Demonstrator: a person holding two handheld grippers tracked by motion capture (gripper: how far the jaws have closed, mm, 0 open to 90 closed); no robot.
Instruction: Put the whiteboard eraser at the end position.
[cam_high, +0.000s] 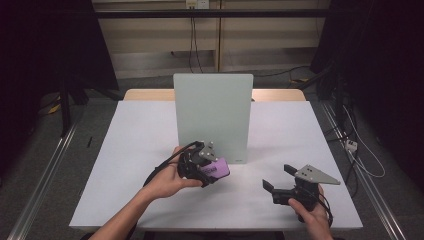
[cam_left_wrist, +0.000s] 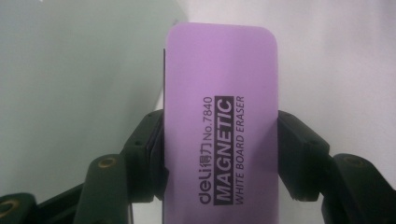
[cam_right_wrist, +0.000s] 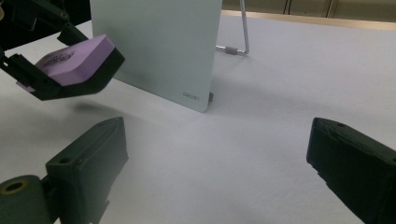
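Purple eraser (cam_left_wrist: 222, 126) clamped in the left gripper (cam_high: 212, 167), held just in front of the standing whiteboard (cam_high: 212, 112).

The eraser is a flat purple block printed "MAGNETIC WHITE BOARD ERASER"; the left gripper's jaws press on its two long sides, and the right gripper view shows it lifted clear of the table (cam_high: 140, 135), with its shadow on the white surface below. It sits near the lower edge of the pale green whiteboard, which stands upright on a wire foot (cam_right_wrist: 240, 44) around the middle of the table. The right gripper (cam_high: 280, 180) is well apart, low over the table's near right part, its jaws spread wide with nothing between them, facing toward the board and the eraser.
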